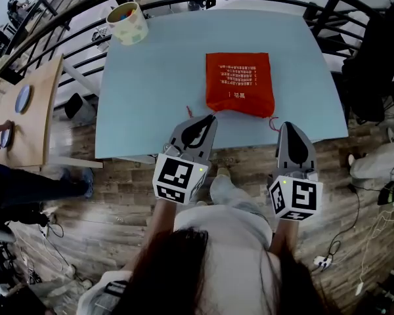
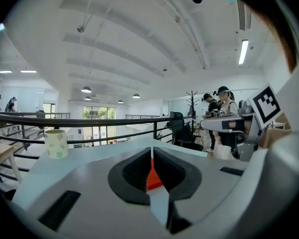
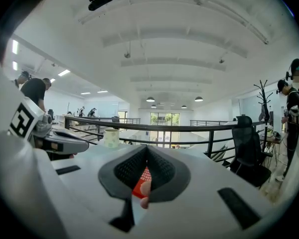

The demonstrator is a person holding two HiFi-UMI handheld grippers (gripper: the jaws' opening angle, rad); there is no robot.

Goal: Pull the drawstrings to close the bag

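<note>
- Bag [image 1: 240,83]: red cloth, lying flat on the pale blue worktop [image 1: 151,97], toward its near edge, printed side up.
- Drawstrings: a thin red cord shows at each near corner, the left cord [image 1: 189,112] and the right cord [image 1: 274,124]. I judge the mouth to be the end nearest me.
- Handling, as a judgement: light, limp fabric with no stiff contents apparent. It is likely to slide on the smooth worktop, so the two cords should be drawn outward against each other. The cords look thin and easy to lose, so take each one close to where it leaves the hem.
- Left gripper [image 1: 209,119]: the tip is at the bag's near left corner. Its fingers [image 2: 134,171] are closed to a narrow slit with red showing through. I cannot tell whether that red is pinched cord or the bag beyond.
- Right gripper [image 1: 287,127]: just beside the right cord, off the near right corner. Its fingers [image 3: 162,171] are pressed together, and no cord is confirmed between them.
- Mouth not visibly gathered, so I judge the closing not yet done.
- Paper cup [image 1: 127,23]: at the far left corner, well apart from the work.
</note>
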